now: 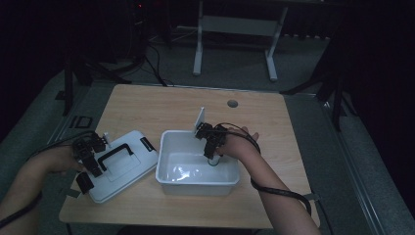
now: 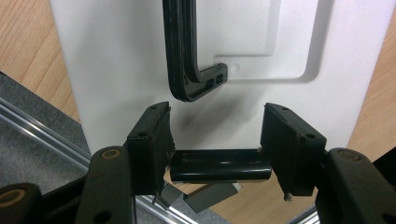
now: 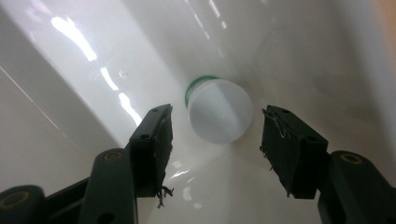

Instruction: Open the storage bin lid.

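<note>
A white bin [image 1: 195, 182] stands in the middle of the wooden table. Its white lid [image 1: 128, 169] with a black handle [image 1: 117, 155] lies flat to the left of it. My left gripper [image 1: 90, 171] sits at the lid's near left edge. In the left gripper view its pads [image 2: 154, 140] press on both ends of a black latch [image 2: 219, 165] on the lid [image 2: 116, 56], below the handle [image 2: 182, 56]. My right gripper [image 1: 214, 155] points down into the bin's right side. Its jaws [image 3: 217, 119] stand open around a small white bottle with a green band [image 3: 224, 105], without touching it. The bottle stands in a corner of the bin [image 3: 70, 70].
A round cable hole [image 1: 233, 104] is in the table top behind the bin. Bare wood lies at the back and right of the table. Beyond the table are a white desk frame [image 1: 198, 49] and dark stands [image 1: 68, 83] on the grey floor.
</note>
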Motion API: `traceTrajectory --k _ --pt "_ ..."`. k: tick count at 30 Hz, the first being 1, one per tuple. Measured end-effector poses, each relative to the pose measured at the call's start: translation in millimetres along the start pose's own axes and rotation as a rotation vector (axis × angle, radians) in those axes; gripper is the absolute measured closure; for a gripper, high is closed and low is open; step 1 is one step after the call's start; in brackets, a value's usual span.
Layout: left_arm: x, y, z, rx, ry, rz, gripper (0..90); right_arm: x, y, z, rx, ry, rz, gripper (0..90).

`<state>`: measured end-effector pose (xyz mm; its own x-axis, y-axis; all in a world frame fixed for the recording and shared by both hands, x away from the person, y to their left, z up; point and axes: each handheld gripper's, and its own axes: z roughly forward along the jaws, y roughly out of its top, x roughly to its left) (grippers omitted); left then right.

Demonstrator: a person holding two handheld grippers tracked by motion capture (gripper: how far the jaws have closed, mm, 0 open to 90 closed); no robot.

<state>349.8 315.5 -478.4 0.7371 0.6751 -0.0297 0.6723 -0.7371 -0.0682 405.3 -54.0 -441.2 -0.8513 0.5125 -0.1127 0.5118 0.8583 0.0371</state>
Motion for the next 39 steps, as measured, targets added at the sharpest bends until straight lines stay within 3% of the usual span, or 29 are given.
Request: traceTrajectory --k 12,21,27,39 --pt "0.3 0.7 2.1 0.002 -0.001 0.003 42.3 -15.0 -9.1 -39.9 -0.081 0.008 0.029 42.7" --pt "0.1 1.2 1.9 0.002 -0.001 0.004 42.3 -37.7 -28.4 -68.6 -0.126 -0.02 0.085 44.0" --pt "0.4 1.4 2.4 0.004 -0.001 0.003 42.3 -50.6 -42.7 -73.1 -0.134 -0.016 0.119 44.5" --pt "1.1 1.5 0.7 0.002 0.002 0.001 41.4 -74.0 -74.9 -65.9 -0.129 -0.021 0.198 43.7"
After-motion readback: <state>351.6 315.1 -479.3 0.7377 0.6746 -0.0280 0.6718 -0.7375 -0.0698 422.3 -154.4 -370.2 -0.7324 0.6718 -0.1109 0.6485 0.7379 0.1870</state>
